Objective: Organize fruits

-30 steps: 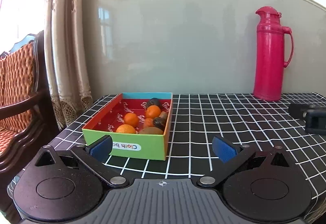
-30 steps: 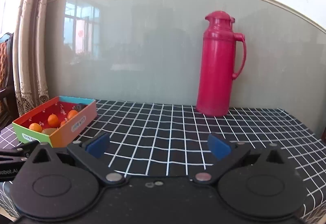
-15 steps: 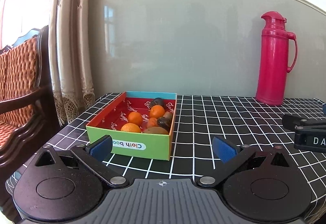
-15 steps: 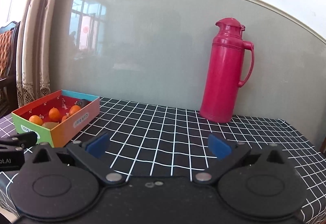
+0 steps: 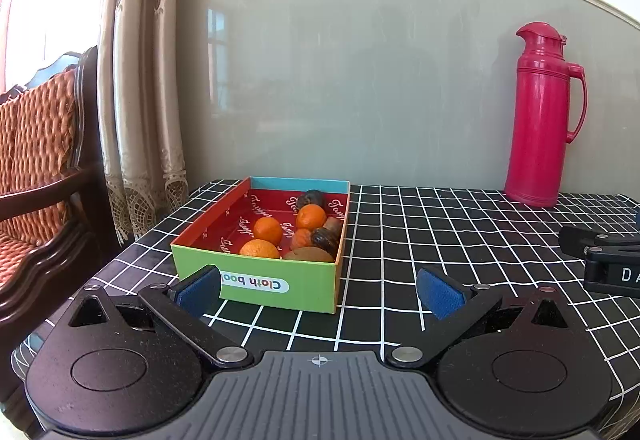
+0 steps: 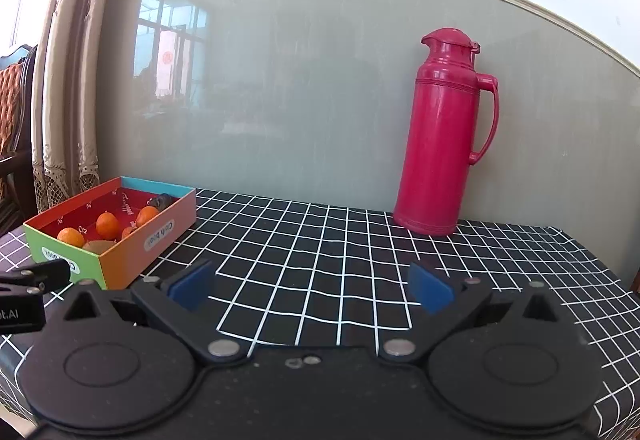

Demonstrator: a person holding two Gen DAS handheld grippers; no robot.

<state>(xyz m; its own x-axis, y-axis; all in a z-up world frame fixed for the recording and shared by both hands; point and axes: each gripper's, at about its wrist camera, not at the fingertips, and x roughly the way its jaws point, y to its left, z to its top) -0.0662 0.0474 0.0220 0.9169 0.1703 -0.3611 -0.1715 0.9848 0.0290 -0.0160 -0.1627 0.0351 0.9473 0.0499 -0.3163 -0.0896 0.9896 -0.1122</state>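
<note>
Left wrist view: chair (image 5: 36, 160) far left, then the box (image 5: 280, 280) on the table (image 5: 440, 240) holding the fruits (image 5: 268, 230), left gripper (image 5: 318, 292) near it, jaws wide apart, nothing held. Flask (image 5: 540, 120) far right. Right gripper (image 6: 312, 290) near centre, also spread wide and empty.

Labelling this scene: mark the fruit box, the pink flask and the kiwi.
fruit box (image 5: 276, 282), left wrist view, green front wall.
pink flask (image 6: 440, 144), right wrist view, middle of body.
kiwi (image 5: 309, 254), left wrist view, brown top.
</note>
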